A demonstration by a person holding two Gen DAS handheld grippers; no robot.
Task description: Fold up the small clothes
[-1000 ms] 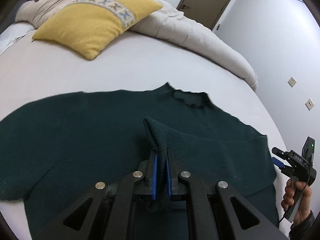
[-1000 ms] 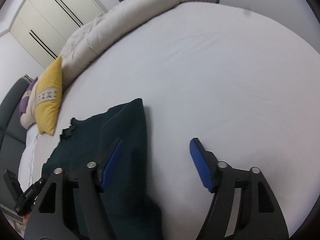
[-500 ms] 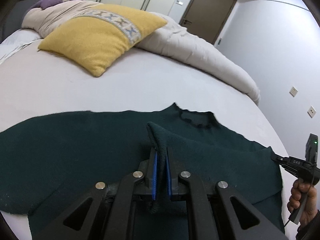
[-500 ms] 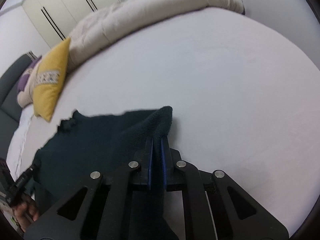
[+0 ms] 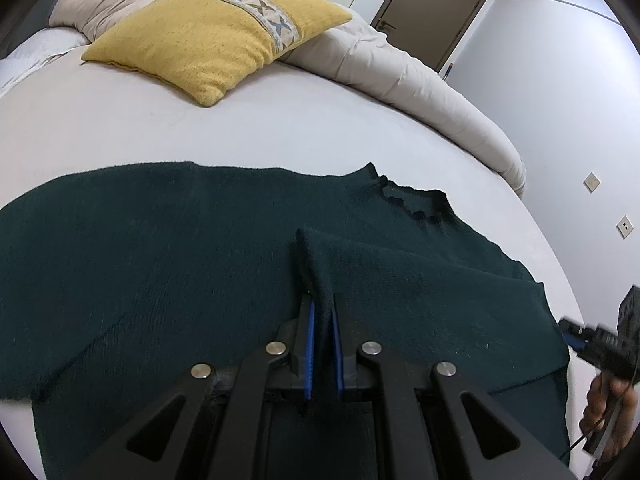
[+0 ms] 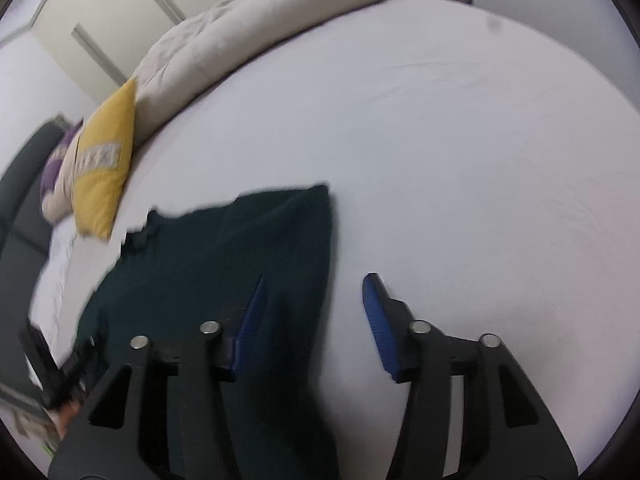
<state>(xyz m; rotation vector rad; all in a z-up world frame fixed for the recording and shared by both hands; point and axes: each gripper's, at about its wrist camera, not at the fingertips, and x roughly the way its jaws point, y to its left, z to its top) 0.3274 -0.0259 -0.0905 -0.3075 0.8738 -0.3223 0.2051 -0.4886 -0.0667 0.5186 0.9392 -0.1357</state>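
A dark green knitted sweater lies spread on the white bed sheet. My left gripper is shut on a raised fold of it near the middle, below the neckline. The right gripper hovers over the sweater's right edge; its jaws are opening. That edge lies flat between the blue pads, which do not press on it. In the left wrist view the right gripper shows at the far right, held by a hand.
A yellow pillow and a rolled beige duvet lie along the far side of the bed. A brown door and wall sockets are beyond. White sheet stretches to the right of the sweater.
The right gripper, open a second ago, shut on the sweater's right edge and has now opened again; the edge lies flat. The left gripper keeps its pinch on the fold.
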